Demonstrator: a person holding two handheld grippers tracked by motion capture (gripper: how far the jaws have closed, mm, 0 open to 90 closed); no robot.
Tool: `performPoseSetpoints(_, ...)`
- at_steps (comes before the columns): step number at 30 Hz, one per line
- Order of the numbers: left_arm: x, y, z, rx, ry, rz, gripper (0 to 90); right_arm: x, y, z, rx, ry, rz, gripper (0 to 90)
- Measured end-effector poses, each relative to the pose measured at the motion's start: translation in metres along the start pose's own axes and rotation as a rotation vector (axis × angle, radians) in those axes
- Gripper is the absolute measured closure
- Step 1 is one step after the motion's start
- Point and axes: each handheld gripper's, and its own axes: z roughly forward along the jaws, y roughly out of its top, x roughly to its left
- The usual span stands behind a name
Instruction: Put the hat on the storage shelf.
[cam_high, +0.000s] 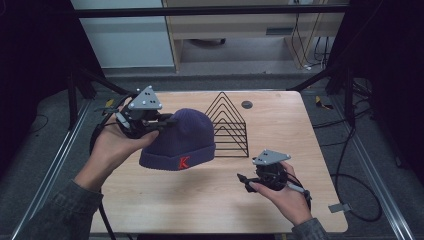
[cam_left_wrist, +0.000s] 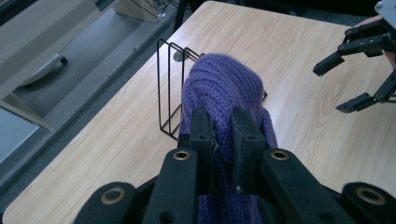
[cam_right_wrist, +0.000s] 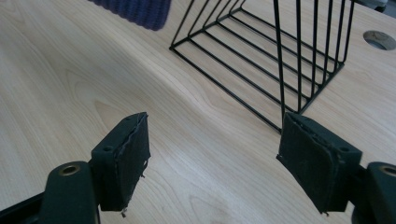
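A purple knit beanie (cam_high: 182, 141) with a red K on its cuff hangs just above the table, beside a black wire rack (cam_high: 229, 127). My left gripper (cam_high: 167, 121) is shut on the beanie's crown at its left side. In the left gripper view the jaws pinch a fold of the beanie (cam_left_wrist: 224, 88), which droops away from them, with the wire rack (cam_left_wrist: 173, 88) behind it. My right gripper (cam_high: 243, 181) is open over the table's front right, nothing between its jaws. The right gripper view has the rack (cam_right_wrist: 280, 60) ahead and the beanie's edge (cam_right_wrist: 135, 11) at the top.
The wooden table (cam_high: 225, 200) has a round grey cable port (cam_high: 246, 104) at its back edge. A cabinet and loose cables lie on the floor beyond the table. Metal frame rails run along both sides.
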Motion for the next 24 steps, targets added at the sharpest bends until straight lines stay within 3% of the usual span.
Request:
performPoseSetpoints(9, 0.003, 0.007, -0.003, -0.011, -0.007, 0.0, 80.3, 0.008, 0.012, 0.0, -0.025, 0.056, 0.008, 25.1)
performPoseSetpoints(24, 0.001, 0.033, -0.006, -0.026, 0.004, 0.033, 80.4, 0.008, 0.043, -0.001, -0.04, 0.075, -0.03, 29.3)
